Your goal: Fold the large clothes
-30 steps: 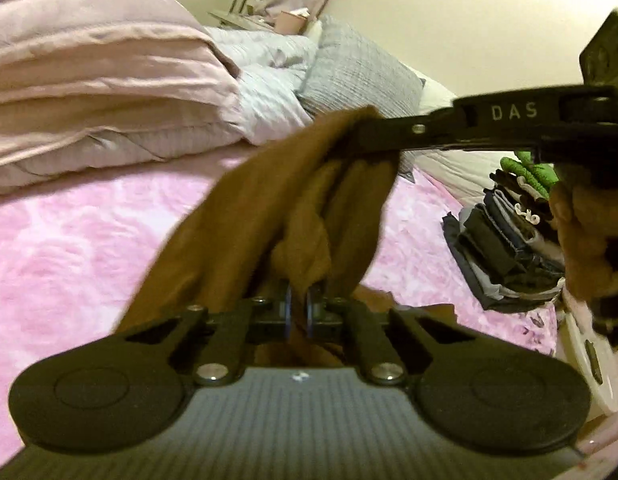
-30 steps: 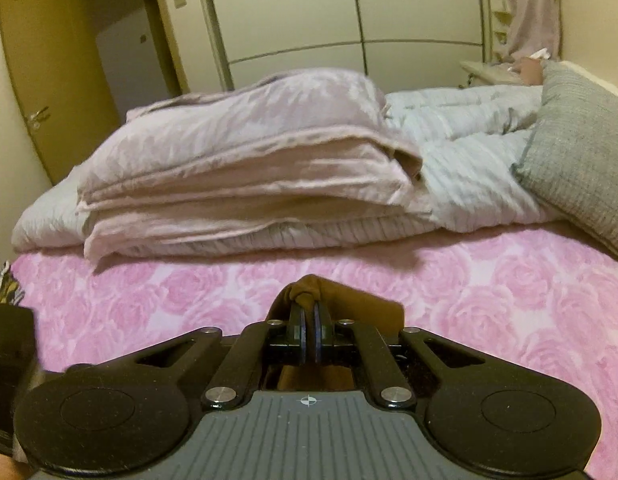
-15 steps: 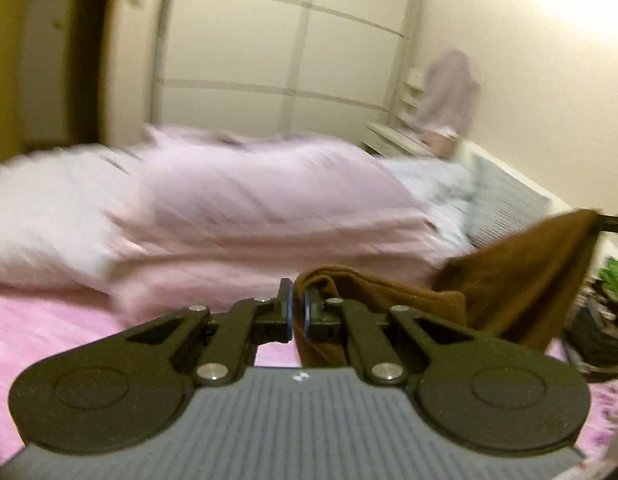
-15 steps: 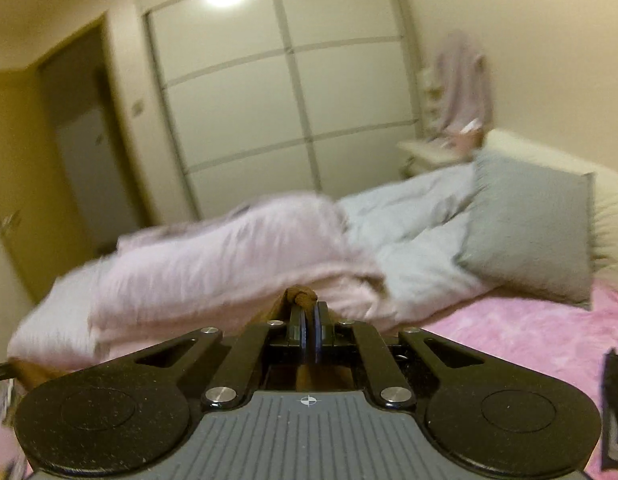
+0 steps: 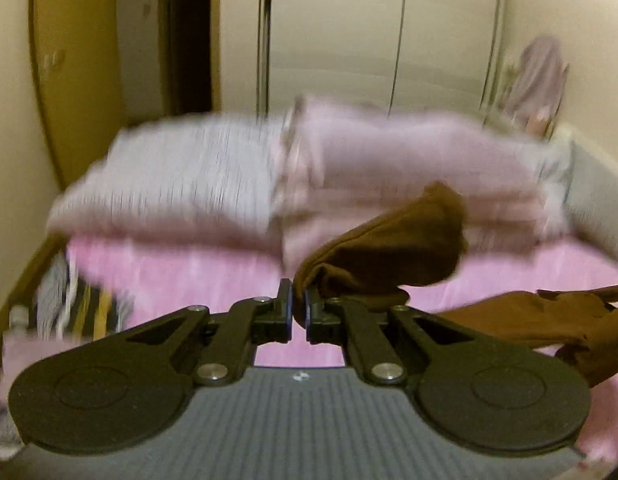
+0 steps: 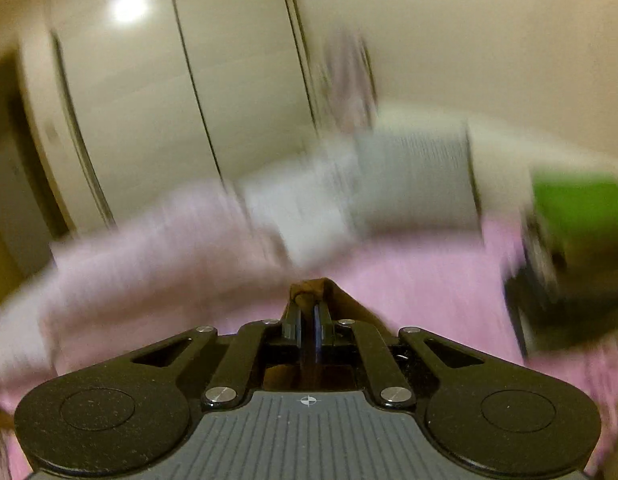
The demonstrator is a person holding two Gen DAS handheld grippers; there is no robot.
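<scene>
A brown garment (image 5: 393,248) hangs in the air above the pink flowered bed (image 5: 181,276). My left gripper (image 5: 297,308) is shut on one bunched end of it; the cloth bulges to the right of the fingers and more of it stretches off to the lower right (image 5: 549,324). In the right wrist view my right gripper (image 6: 309,312) is shut on another part of the brown garment (image 6: 341,296), of which only a small peak shows over the fingertips. Both views are blurred by motion.
Folded pale pink and grey bedding (image 5: 309,176) is piled along the far side of the bed. A grey pillow (image 6: 413,184) lies to the right, and a stack of dark and green clothes (image 6: 573,248) sits at the bed's right edge. Wardrobe doors (image 5: 349,32) stand behind.
Both grippers have risen and swung, the left one leftward towards the door, still holding the brown garment. The cloth has been pulled out wider between them.
</scene>
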